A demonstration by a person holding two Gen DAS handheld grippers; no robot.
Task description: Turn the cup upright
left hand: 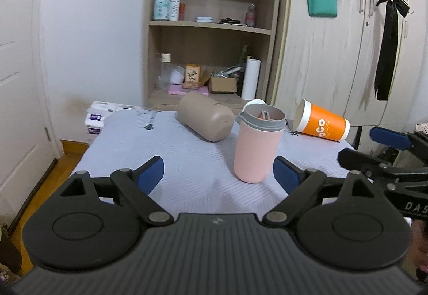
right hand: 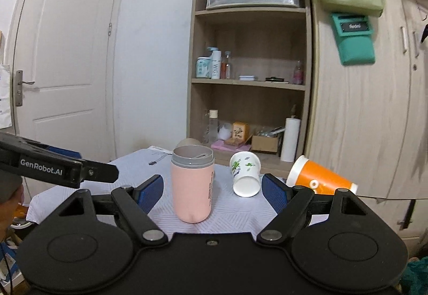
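Observation:
A pink cup with a grey rim [left hand: 258,141] stands upright on the grey cloth table [left hand: 139,140]; it also shows in the right wrist view [right hand: 192,185]. A tan cup [left hand: 204,115] lies on its side behind it. An orange paper cup [left hand: 322,125] [right hand: 321,178] lies on its side at the right. A white floral cup [right hand: 246,173] lies tilted, its bottom toward me. My left gripper [left hand: 218,174] is open and empty, just short of the pink cup. My right gripper [right hand: 212,190] is open and empty, the pink cup ahead between its fingers.
A wooden shelf unit [right hand: 250,81] with bottles and boxes stands behind the table. A wardrobe [right hand: 361,121] is at the right, a white door [right hand: 67,54] at the left. White packets [left hand: 99,115] lie past the table's far left corner.

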